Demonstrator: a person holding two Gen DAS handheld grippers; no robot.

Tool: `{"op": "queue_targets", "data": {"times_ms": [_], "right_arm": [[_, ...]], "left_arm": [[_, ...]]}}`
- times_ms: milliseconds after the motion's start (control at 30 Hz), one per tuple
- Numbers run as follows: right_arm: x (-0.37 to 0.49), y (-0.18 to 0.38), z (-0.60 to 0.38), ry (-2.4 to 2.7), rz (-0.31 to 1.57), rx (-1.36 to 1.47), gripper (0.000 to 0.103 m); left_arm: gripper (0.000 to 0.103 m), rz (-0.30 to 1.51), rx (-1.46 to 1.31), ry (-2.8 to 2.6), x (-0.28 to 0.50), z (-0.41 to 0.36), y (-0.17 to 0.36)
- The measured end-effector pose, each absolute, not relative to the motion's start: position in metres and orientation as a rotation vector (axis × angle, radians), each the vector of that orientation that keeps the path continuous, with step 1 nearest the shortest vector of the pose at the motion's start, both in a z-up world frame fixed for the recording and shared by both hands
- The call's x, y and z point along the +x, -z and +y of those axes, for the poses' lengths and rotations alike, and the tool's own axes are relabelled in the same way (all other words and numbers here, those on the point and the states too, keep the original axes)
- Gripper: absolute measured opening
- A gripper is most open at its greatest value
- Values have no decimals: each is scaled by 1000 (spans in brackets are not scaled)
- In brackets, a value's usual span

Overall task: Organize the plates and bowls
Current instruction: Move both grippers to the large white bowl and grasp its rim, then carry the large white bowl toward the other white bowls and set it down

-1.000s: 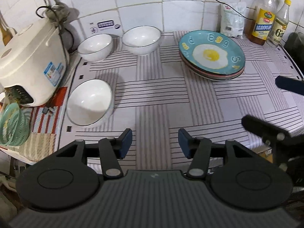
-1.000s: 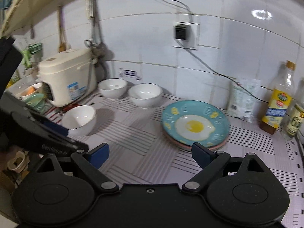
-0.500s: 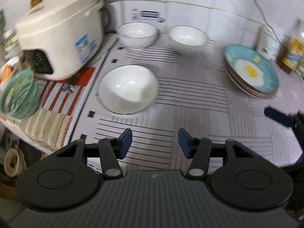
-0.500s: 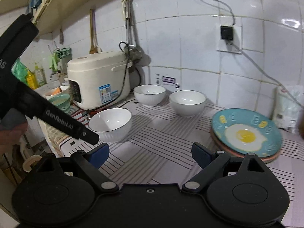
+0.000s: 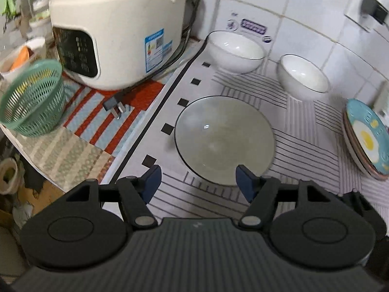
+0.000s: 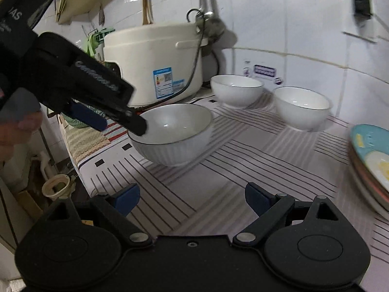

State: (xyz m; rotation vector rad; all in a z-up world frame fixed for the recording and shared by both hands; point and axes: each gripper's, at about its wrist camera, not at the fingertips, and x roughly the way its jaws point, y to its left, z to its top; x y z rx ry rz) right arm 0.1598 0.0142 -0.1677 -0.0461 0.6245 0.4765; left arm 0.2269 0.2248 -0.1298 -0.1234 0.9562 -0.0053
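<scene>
L gripper (image 5: 198,182) jaws opening, empty, over near bowl (image 5: 225,140) at counter's left edge. R gripper (image 6: 192,200) released. Next: clamp rim, stack w/ 2 back bowls.

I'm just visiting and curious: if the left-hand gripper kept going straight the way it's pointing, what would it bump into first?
Most likely the nearest white bowl. The left gripper, its jaws opening with nothing between them, points down at the bowl's near rim. The exact gap is hard to judge, and it might graze the striped mat first.
</scene>
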Motion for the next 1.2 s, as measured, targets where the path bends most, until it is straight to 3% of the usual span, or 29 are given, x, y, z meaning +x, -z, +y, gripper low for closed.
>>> {"op": "queue_targets", "data": {"times_ms": [167, 367, 400, 467, 633, 767, 1200], "right_arm": [[188, 179, 35, -516, 641, -35, 95], [212, 184, 48, -566, 654, -51, 95], [216, 185, 51, -587, 652, -89, 95], [223, 186, 55, -598, 650, -130, 95], [242, 188, 64, -645, 676, -157, 96], [248, 188, 69, -650, 711, -130, 96], [221, 183, 51, -620, 660, -92, 94]], "left_arm": [[66, 969, -175, 24, 244, 231, 147], [62, 952, -17, 49, 251, 214, 155], [60, 954, -9, 53, 252, 213, 157], [45, 970, -19, 57, 255, 213, 161], [27, 996, -71, 14, 263, 221, 171], [23, 1014, -182, 8, 267, 231, 174], [22, 1015, -70, 77, 240, 196, 149]]}}
